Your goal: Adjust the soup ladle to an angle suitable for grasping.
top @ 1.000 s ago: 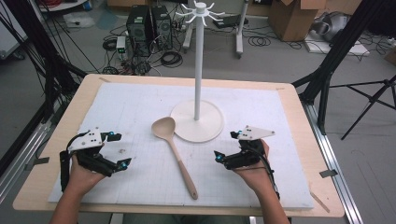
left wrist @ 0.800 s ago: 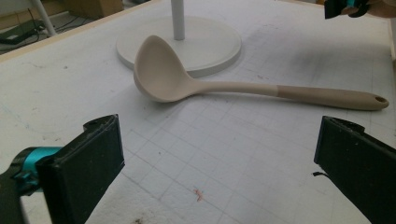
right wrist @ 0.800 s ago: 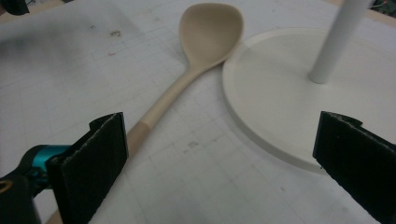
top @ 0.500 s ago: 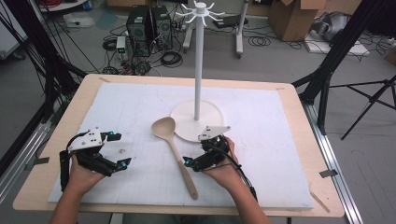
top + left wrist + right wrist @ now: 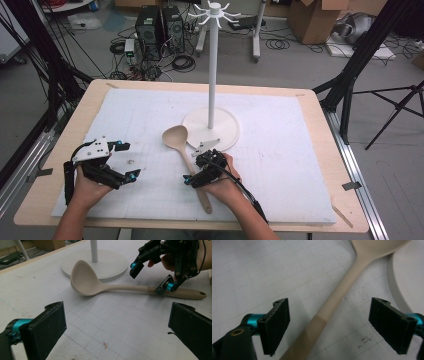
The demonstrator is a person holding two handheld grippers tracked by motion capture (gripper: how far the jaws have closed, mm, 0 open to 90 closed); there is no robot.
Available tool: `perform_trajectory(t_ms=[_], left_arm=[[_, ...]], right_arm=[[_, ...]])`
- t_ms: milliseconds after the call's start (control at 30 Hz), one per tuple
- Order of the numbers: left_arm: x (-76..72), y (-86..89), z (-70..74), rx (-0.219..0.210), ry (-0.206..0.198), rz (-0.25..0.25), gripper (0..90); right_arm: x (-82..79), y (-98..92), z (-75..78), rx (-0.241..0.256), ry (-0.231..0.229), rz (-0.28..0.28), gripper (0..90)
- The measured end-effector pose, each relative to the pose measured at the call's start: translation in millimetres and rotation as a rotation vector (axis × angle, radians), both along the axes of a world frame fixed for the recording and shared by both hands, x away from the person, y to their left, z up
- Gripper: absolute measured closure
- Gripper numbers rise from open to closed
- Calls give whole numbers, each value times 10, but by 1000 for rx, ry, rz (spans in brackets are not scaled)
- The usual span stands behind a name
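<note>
From above, we are seeing the ladle [image 5: 186, 155] lying on the white mat [image 5: 280, 165], its bowl at ten o'clock of the stand's base [image 5: 226, 131]. The right gripper [image 5: 201, 169] is hovering over the handle.

Looking along the left gripper [image 5: 117, 330], its jaws are gaping wide, empty, the ladle's bowl at twelve o'clock.

Looking along the right gripper [image 5: 337, 327], its jaws are straddling the handle, wide open, not touching it.

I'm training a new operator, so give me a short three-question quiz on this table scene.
1. True or false: the right gripper is shut on the ladle.
2. What stands behind the ladle's bowl? A) a white stand B) a bucket C) a kettle
3. Fill in: the ladle's handle lies between the right gripper's ____ jaws.

Key: 1 false; it is open, as is the left gripper. 2 A, the stand. 3 open.
</note>
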State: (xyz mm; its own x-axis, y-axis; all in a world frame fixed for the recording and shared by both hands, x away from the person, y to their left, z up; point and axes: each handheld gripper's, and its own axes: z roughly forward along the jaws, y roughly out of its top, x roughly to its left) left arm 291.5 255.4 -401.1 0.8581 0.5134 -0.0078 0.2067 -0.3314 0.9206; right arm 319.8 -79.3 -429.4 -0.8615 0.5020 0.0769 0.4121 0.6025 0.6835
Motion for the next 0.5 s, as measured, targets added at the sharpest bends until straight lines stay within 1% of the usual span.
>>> perform_trajectory(t_ms=[33, 67, 100, 133, 200, 233, 267, 400, 500], left_arm=[[0, 0, 0, 0, 0, 0, 17], [1, -1, -1, 1, 1, 0, 17], [3, -2, -4, 2, 1, 0, 17], [3, -8, -8, 1, 4, -1, 17], [4, -7, -8, 2, 3, 0, 17], [4, -8, -8, 1, 4, -1, 17], [4, -8, -8, 1, 4, 0, 17], [5, -11, -9, 5, 1, -3, 17], [3, -19, -12, 5, 4, -4, 17]], right_arm=[[0, 0, 0, 0, 0, 0, 168], [15, -2, -15, -15, 13, -12, 232], [15, -2, -15, -15, 13, -12, 232], [26, -3, -36, -35, 35, -19, 293], [31, -4, -48, -45, 40, -15, 301], [26, -3, -48, -40, 42, -18, 321], [22, -1, -39, -30, 49, 2, 408], [12, 4, -29, -19, 67, 34, 515], [10, 8, -30, -14, 73, 39, 527]])
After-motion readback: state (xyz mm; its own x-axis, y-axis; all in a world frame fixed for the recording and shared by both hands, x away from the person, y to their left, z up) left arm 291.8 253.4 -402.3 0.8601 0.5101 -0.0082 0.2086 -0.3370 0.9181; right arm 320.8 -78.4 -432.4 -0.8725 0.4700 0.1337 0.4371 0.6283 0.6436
